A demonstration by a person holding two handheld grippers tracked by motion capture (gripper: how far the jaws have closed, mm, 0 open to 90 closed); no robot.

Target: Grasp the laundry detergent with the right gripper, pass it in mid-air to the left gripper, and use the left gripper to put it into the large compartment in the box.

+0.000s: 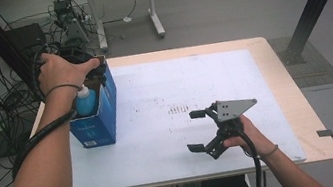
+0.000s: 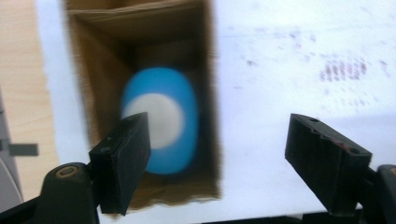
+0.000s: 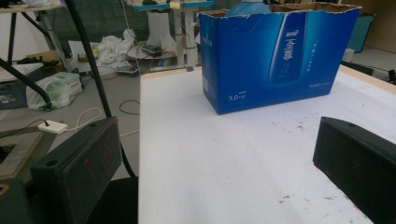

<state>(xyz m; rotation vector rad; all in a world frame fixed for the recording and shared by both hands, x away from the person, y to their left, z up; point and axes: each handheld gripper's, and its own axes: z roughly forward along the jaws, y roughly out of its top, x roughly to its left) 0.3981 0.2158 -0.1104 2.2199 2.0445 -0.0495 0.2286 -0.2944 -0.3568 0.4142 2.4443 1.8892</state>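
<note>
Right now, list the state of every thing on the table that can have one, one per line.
blue box: upright, top open, near the table's left edge.
blue bottle: standing inside the box, white cap on.
left gripper: open, held above the box's opening.
right gripper: open, holding nothing, low over the white mat.

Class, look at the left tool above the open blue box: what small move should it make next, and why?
Probably lower the left tool straight into the blue box to straddle the bottle. Its jaws stand open above the box, one jaw over the bottle's white cap, nothing gripped. The right tool rests open, apart.
</note>
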